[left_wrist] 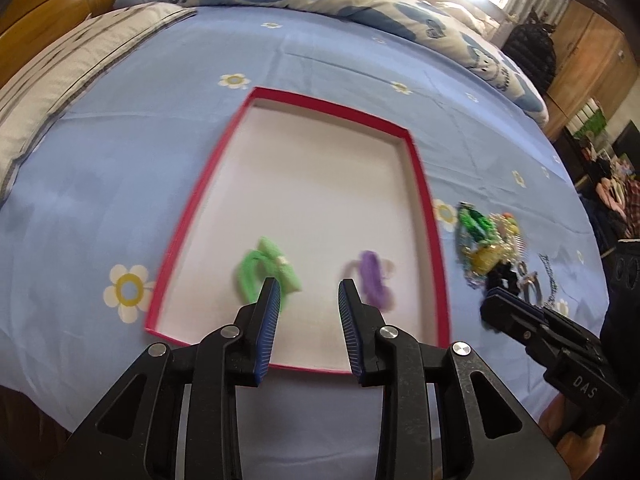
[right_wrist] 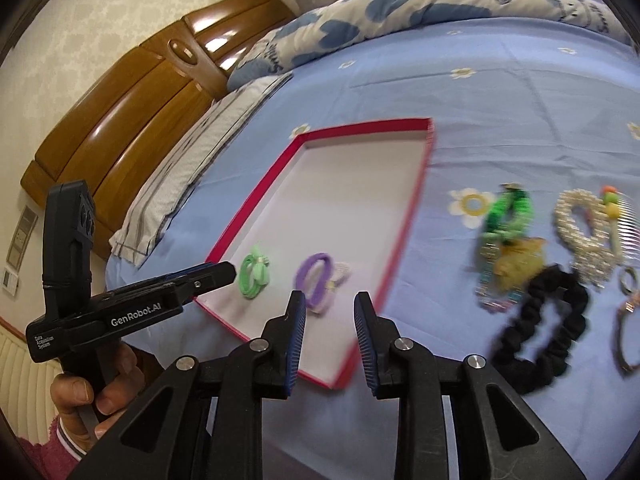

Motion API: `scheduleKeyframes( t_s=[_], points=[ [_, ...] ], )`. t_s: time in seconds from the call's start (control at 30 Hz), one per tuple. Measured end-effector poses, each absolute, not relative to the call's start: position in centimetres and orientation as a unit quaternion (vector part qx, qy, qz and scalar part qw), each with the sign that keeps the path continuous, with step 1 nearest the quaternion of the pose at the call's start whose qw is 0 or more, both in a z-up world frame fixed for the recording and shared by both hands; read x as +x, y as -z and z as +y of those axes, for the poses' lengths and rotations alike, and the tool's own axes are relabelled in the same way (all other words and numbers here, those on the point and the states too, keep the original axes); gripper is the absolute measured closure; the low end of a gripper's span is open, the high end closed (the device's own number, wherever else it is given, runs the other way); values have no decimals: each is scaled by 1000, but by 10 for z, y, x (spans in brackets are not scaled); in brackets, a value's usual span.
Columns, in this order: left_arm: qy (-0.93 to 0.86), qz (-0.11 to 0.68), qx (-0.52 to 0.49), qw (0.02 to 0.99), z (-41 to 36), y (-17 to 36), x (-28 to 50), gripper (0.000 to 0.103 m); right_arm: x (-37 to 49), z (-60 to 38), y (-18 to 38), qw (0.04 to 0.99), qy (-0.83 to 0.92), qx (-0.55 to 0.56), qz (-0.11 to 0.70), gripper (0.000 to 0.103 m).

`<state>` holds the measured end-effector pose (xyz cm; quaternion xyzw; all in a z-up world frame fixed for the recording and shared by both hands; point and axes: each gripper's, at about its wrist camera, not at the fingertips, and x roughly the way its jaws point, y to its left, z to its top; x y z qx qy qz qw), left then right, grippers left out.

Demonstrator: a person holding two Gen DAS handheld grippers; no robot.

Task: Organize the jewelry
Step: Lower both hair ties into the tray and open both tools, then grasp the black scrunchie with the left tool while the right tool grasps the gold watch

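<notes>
now two hair ties (right_wrist: 282,278) in red tray (right_wrist: 416,184)

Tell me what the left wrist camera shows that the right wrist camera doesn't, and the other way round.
Only the left wrist view shows the right side of the room: wooden cabinets and a dark bag.

Only the right wrist view shows the wooden headboard, the hand holding the left gripper, and the black scrunchie clearly in full, with a pearl piece beside it.

Both show the red-rimmed tray on the blue sheet, holding the green hair tie and the purple hair tie, and the pile of accessories lying outside it.
</notes>
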<state>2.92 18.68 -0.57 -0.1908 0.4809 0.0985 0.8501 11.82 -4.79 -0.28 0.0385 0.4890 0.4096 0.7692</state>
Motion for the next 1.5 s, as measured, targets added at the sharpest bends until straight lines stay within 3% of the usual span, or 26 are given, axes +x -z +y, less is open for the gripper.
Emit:
scheduleKeyframes(
  t_s=[0.23,0.37,0.83,1.5],
  points=[
    [-59,487,-175,854,149,2,39,75,122,-106,0,793,-358,60,489,72],
    [-37,489,-165,855,127,0,45,68,123,-138,-4,807,-328,76,486,71],
    [21,508,-129,852,59,5,66,68,132,-224,1,841,-240,102,474,67],
    [58,553,-96,826,5,41,117,68,174,-234,37,835,-201,76,506,67]
  ],
)
